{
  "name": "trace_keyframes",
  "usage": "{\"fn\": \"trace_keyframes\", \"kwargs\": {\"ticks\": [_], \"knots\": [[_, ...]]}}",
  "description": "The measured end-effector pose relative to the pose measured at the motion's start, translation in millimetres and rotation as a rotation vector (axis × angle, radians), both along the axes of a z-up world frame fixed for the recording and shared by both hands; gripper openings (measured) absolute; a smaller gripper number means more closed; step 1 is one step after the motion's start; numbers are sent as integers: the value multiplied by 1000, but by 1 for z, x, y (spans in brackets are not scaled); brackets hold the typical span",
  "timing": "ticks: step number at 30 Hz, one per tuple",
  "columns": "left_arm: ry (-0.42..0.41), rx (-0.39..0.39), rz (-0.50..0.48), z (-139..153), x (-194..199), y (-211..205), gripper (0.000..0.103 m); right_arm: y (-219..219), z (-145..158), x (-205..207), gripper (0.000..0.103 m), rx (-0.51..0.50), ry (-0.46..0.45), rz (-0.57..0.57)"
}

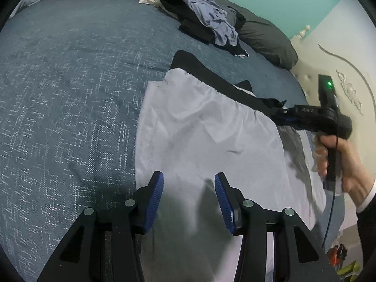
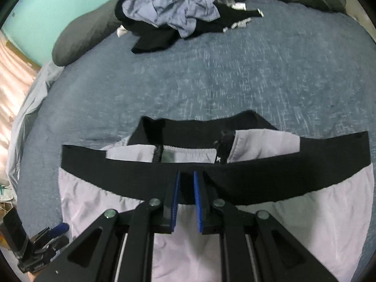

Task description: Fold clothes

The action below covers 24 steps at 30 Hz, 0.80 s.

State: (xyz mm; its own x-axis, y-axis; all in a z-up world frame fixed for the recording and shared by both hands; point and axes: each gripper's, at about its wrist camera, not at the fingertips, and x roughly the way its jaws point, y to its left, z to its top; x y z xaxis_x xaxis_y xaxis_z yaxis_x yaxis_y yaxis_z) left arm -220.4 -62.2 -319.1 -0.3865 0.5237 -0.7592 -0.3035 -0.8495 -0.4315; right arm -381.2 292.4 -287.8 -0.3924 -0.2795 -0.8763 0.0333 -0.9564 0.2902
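Observation:
Pale lilac shorts (image 1: 199, 129) with a black waistband (image 2: 258, 171) lie flat on the bed near its front edge. My left gripper (image 1: 189, 176) hovers open just above the leg end of the shorts, with nothing between its blue pads. My right gripper (image 2: 186, 174) is shut on the front layer of the waistband at its middle. The band is pulled up off the back layer, so the inside of the shorts and a tag show. In the left wrist view the right gripper (image 1: 279, 111) comes in from the right, held by a person's hand (image 1: 333, 155).
A blue-grey woven blanket (image 1: 70, 82) covers the bed. A heap of black and blue clothes (image 1: 206, 16) lies at the far side against dark grey pillows (image 1: 265, 37). A cream headboard (image 1: 340, 87) stands on the right, and the bed edge runs close beside the shorts.

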Motion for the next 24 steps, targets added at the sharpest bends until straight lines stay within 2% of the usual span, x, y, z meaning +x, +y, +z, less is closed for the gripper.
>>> {"fn": "trace_keyframes", "kwargs": {"ticks": [6,11,24], "knots": [[11,-2,-4,2,4,1,50,-5,2,22,10,-3,-4,30],[13,-1,-17,5,9,4,51,-10,-4,48,10,20,-59,79],[13,-3,-25,14,26,6,51,-8,-9,102,10,64,-121,109]]}}
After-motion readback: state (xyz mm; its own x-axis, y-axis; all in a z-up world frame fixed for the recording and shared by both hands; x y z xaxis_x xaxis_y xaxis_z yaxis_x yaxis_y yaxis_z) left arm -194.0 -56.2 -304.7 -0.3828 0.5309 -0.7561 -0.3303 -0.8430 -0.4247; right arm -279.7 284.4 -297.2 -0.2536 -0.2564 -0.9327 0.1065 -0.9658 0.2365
